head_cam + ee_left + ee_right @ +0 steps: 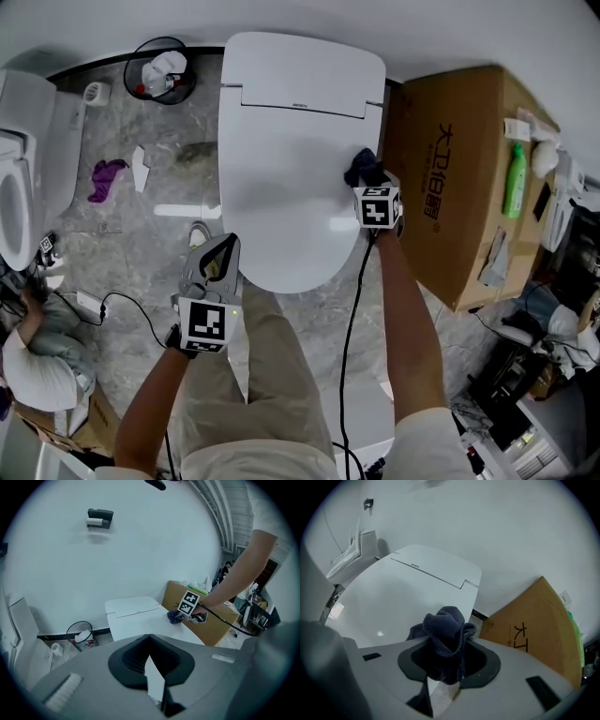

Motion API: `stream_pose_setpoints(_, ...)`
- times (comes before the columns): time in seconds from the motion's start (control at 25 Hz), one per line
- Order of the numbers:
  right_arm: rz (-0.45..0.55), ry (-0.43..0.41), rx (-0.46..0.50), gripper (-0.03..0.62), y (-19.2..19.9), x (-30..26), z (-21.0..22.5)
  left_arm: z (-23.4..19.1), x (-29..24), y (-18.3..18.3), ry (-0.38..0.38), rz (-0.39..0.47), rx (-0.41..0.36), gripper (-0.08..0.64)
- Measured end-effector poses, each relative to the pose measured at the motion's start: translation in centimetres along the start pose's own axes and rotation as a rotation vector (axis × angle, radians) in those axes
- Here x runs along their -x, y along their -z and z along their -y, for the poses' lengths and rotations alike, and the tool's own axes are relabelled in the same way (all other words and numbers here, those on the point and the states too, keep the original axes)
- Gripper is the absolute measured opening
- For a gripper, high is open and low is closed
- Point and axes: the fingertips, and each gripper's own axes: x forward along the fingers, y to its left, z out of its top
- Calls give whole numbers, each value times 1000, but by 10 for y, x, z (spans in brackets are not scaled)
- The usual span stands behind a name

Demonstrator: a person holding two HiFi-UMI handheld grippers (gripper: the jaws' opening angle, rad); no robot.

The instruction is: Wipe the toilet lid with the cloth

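The white toilet lid (286,178) is closed and fills the middle of the head view. A crumpled dark blue cloth (362,168) rests on the lid's right edge. My right gripper (367,178) is shut on it, and in the right gripper view the cloth (445,632) bunches out between the jaws above the lid (389,597). My left gripper (225,247) hangs off the lid's front left corner, shut and holding nothing. The left gripper view shows its jaws (149,638) meeting, with the lid (133,616) and the cloth (175,616) beyond.
A large cardboard box (459,178) stands close against the toilet's right side, with a green bottle (514,180) on it. A black wastebasket (159,70) sits at the back left. A second toilet (23,169), a purple rag (105,176) and a crouching person (37,352) are at left.
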Motion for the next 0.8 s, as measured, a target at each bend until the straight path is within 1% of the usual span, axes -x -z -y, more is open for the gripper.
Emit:
stream_pose_setpoints(0.12,-19,8,7,126,4,0,3,-1,3,1,1,1,-7,0)
stream_pose_setpoints(0.24,-51,67,21,124,12,4,16,-4,5,0,5,9,-3,0)
stream_pose_setpoints(0.32,-33,105,-1,121,14,12,25,-6,6,0,6,21,7,0)
stream_pose_setpoints(0.4,19,115,-39,120,13,23,28,-9,7,1,2,26,18,0)
stream_pose_setpoints(0.48,75,98,-63,118,8,36,22,-12,9,3,-3,22,23,0)
stream_pose_setpoints(0.6,139,55,-67,118,-7,58,3,-18,12,5,-2,17,19,0)
stream_pose_setpoints(0.68,184,6,-65,118,-23,72,-21,-25,15,8,-2,11,15,0)
stream_pose_setpoints(0.8,244,-93,-39,120,-50,85,-71,-38,21,15,-18,-2,27,0)
